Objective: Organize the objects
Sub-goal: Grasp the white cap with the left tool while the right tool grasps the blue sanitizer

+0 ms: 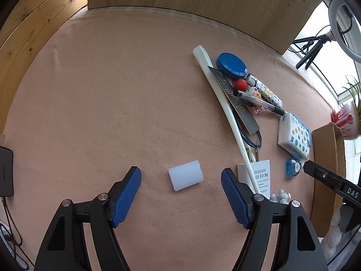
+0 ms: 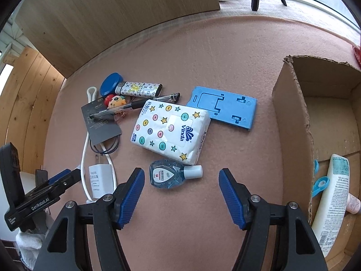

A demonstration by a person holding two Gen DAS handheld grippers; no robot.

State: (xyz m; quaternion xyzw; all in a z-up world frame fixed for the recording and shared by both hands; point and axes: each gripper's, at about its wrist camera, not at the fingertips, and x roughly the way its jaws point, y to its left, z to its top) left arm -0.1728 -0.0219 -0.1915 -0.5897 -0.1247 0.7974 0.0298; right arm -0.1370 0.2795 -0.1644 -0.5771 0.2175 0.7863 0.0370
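Your bench (image 1: 112,90) is covered in pink felt, with a wooden board (image 2: 112,11) standing along its far edge. Daylight comes through a window (image 1: 320,33) beside a ring light (image 1: 336,15) on a tripod.

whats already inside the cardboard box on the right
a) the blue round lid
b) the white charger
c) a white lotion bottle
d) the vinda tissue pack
c: in the right wrist view a white lotion bottle lies inside the cardboard box, while the tissue pack, blue lid and charger all lie out on the table.
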